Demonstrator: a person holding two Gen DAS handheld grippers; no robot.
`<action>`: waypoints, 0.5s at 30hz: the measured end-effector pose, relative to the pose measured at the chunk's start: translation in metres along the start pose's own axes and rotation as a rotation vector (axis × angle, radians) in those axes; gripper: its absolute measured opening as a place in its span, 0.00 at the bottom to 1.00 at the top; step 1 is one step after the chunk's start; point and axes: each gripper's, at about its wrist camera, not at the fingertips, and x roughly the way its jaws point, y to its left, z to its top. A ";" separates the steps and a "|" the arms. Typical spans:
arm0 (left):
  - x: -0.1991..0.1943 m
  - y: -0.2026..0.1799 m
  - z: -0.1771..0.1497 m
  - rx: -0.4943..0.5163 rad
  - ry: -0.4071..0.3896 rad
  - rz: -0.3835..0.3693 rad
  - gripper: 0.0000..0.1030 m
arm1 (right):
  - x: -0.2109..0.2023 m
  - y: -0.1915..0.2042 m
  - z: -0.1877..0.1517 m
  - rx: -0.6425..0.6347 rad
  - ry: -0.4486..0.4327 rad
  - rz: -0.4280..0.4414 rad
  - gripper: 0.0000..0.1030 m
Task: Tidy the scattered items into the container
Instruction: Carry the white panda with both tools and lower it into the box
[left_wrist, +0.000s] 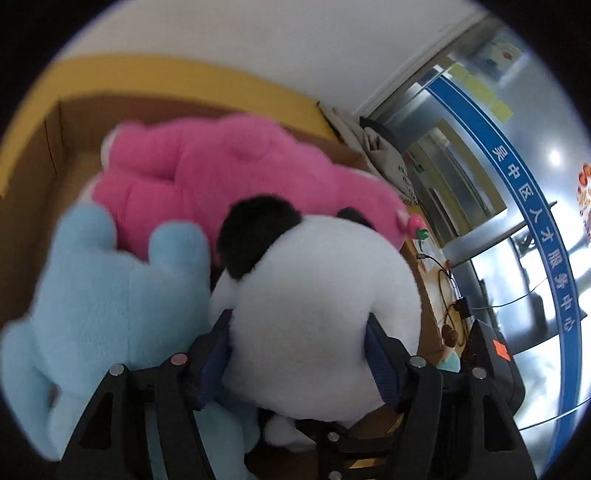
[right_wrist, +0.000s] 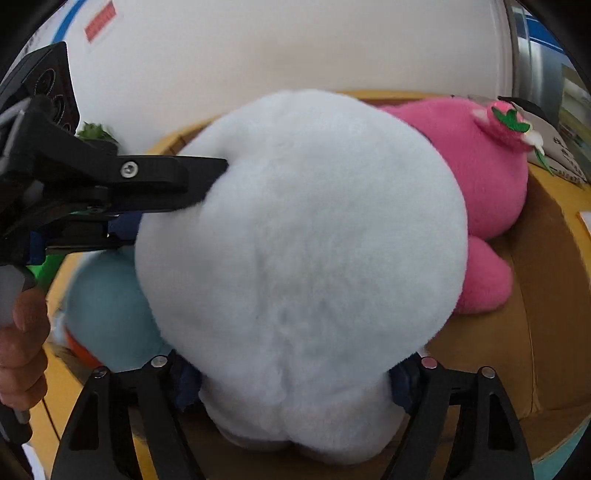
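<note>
The cardboard box is taking up most of both views, its brown walls rising on the far and left sides in the left wrist view and along the right side in the right wrist view. Inside it, the pink plush is lying along the far wall, its strawberry-trimmed ear reaching toward the right-hand wall. The blue plush is lying at the left, touching the pink one and pressing against the white plush.

The white plush with black ears is sitting in front of the pink one, just above the box floor. The left gripper is clamping it, blue pads sinking into the fur on both sides of its round body. The right gripper is gripping the same toy lower down, its fingers pressing in at the narrow part beneath the round mass; how far they are closing is partly hidden by fur. In the right wrist view the left gripper is entering from the left, its fingertip buried in the fur, with the person's hand holding its handle.

Bare cardboard floor is showing only to the right of the white plush, below the pink one's leg. Elsewhere the toys are crowding wall to wall. Beyond the box's right rim a desk with cables is lying close by.
</note>
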 end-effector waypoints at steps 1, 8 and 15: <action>-0.003 -0.003 -0.003 0.028 -0.026 0.006 0.68 | -0.001 0.001 -0.001 -0.004 -0.017 -0.003 0.89; -0.039 -0.013 -0.016 -0.003 -0.095 0.029 0.79 | -0.015 -0.001 -0.001 -0.049 0.004 -0.010 0.96; -0.086 -0.010 -0.067 0.040 -0.193 0.144 0.79 | -0.046 -0.019 -0.014 -0.054 0.013 -0.075 1.00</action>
